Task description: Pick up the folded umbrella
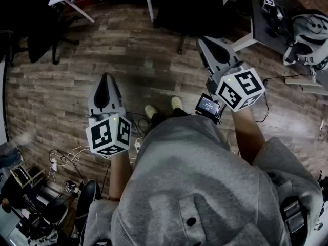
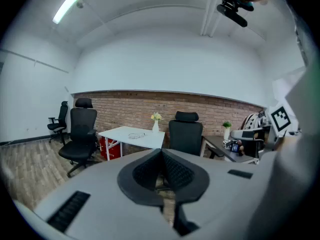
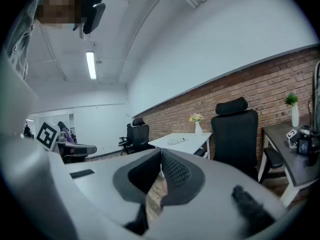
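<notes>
Shut tip to tip on the left gripper (image 2: 161, 153), nothing between the pads. Shut the same way on the right gripper (image 3: 160, 153), also empty. Held out side by side over the wood floor (image 1: 154, 60). Facing a white table (image 2: 132, 134), black office chair (image 2: 186, 134) and brick wall (image 2: 125, 109). Cannot find the folded umbrella in any view.

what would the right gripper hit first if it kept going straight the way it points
Most likely the white table, which shows right behind the shut tips of the right gripper. The way up to it looks free, though depth is hard to judge.
</notes>
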A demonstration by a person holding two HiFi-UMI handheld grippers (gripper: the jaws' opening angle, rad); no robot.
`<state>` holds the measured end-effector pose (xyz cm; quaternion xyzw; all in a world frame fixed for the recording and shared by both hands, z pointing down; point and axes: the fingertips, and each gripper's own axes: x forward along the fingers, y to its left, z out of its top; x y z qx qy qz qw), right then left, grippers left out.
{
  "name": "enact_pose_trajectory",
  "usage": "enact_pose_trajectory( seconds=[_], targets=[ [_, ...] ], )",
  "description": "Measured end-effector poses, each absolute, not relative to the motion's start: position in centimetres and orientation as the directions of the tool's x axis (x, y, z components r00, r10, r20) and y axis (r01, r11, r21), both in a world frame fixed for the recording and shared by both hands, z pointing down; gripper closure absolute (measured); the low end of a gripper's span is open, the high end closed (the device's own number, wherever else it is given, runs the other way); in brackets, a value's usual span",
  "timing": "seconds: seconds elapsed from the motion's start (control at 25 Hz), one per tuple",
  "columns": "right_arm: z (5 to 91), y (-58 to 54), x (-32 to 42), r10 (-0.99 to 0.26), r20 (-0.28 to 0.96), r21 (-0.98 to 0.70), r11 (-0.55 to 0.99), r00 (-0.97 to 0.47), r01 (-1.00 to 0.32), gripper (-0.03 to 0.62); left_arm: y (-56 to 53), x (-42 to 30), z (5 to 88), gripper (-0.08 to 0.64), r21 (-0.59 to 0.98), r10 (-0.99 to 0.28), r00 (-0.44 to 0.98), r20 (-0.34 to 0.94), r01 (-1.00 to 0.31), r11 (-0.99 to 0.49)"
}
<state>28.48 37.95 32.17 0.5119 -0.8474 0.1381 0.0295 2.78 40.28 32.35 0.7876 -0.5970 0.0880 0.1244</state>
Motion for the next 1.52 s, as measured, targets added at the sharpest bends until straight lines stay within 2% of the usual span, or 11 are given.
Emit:
enact_pose_trajectory(
  seconds=[0.36,0.8,1.16,1.52],
  targets=[
    [31.6,36.5,25.1,-0.842,0.178,-0.199,0.476,-0.509,-0.857,0.568,39.0,1.5,31.3,0.545,0.059,-0.930,0.235,0.283,-0.972,-0.228],
    [31.1,35.9,19.7,-0.881,0.201,-0.166,0.401,-0.429,-0.901,0.568,38.8,-3.3,30.5,0.545,0.006,-0.945,0.166,0.283,-0.985,-0.171],
    [30.5,36.5,12.7,-0.853,0.211,-0.123,0.461,-0.477,-0.879,0.568,39.1,-8.1,30.7,0.545,0.033,-0.938,0.194,0.288,-0.981,-0.193],
    [30.7,37.5,8.4,-0.862,0.214,-0.081,0.454,-0.460,-0.887,0.568,39.7,-10.8,30.7,0.545,0.037,-0.927,0.261,0.268,-0.965,-0.261]
  ],
)
